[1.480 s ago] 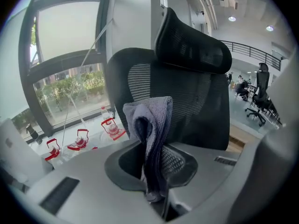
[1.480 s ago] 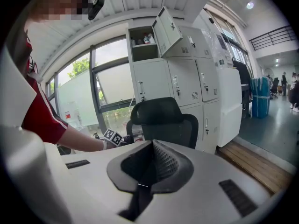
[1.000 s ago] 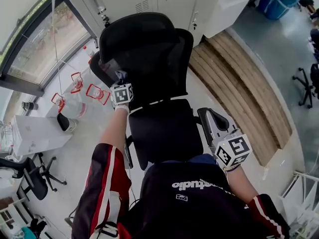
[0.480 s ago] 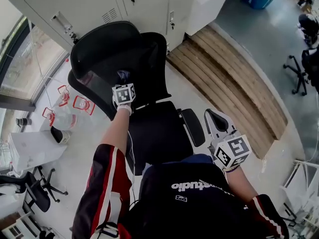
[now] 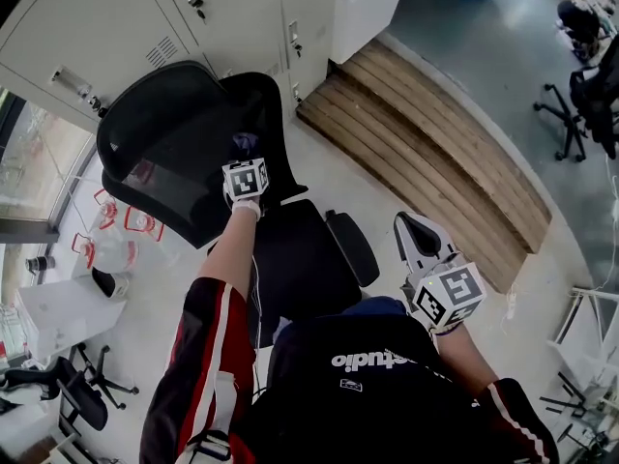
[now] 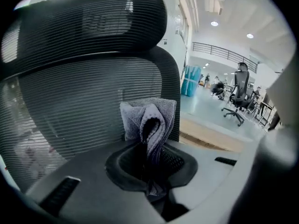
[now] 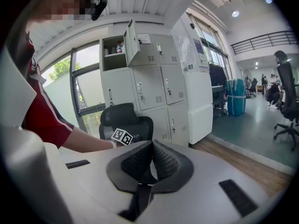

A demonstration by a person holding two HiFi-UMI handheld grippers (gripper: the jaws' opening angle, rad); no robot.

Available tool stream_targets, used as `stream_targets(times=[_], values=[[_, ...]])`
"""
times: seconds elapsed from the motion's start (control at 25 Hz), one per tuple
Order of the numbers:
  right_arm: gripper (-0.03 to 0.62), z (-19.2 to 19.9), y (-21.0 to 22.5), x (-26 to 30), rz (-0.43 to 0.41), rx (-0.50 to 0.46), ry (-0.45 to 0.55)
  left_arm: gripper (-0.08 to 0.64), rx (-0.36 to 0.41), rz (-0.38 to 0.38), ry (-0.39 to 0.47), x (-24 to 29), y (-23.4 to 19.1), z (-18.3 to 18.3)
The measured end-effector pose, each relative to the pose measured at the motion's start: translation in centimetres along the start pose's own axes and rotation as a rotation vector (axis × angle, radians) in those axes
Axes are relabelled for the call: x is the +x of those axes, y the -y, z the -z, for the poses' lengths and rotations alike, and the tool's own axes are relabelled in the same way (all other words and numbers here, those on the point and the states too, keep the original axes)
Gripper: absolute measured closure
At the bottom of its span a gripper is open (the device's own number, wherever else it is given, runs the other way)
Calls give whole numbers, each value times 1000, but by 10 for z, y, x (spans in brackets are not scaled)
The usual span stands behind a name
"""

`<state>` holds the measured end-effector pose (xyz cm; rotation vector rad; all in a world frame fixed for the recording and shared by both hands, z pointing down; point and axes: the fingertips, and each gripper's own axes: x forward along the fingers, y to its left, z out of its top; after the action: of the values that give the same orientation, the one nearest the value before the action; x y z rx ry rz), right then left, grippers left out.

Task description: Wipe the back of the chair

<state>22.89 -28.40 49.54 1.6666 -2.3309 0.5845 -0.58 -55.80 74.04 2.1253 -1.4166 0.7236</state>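
A black mesh office chair [image 5: 184, 148] stands before the lockers, its backrest [image 6: 84, 111] and headrest [image 6: 88, 22] filling the left gripper view. My left gripper [image 5: 243, 155] is shut on a folded grey cloth [image 6: 150, 120], which it holds against the backrest's inner face near its right edge. The cloth shows as a small purple-grey tuft [image 5: 244, 143] in the head view. My right gripper [image 5: 418, 237] hangs low at the right, apart from the chair, its jaws shut with nothing between them. The right gripper view shows the chair [image 7: 125, 122] in the distance.
Grey lockers [image 5: 222, 8] rise right behind the chair. A wooden step [image 5: 426, 153] runs diagonally to the right. Water jugs with red handles [image 5: 121, 230] stand on the floor at the left by the window. Other office chairs [image 5: 580, 95] are at far right.
The chair has swung leftward, its backrest now turned more to the left. My left gripper stays on the backrest with the cloth. The right gripper has barely moved.
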Motion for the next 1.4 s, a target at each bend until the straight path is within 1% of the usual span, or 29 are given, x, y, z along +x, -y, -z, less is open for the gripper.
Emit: stream_targets(times=[0.24, 0.44, 0.6, 0.72, 0.84, 0.96, 1.12, 1.4], values=[[594, 1, 30, -12, 48, 25, 8, 503, 32, 61, -7, 25, 53, -8], [595, 1, 47, -22, 73, 38, 15, 503, 55, 117, -8, 34, 94, -16], [594, 0, 50, -30, 72, 49, 23, 503, 140, 213, 26, 16, 140, -23], [594, -5, 42, -29, 55, 38, 35, 503, 153, 253, 52, -9, 156, -24], [594, -17, 18, -22, 21, 23, 61, 503, 146, 256, 80, -40, 144, -23], [594, -27, -17, -15, -22, 5, 82, 503, 141, 248, 92, -77, 116, -11], [595, -35, -71, -3, -96, -30, 91, 503, 137, 196, 87, -125, 59, 22], [595, -28, -171, 13, -210, -71, 84, 503, 39, 72, 88, -200, -56, 81]])
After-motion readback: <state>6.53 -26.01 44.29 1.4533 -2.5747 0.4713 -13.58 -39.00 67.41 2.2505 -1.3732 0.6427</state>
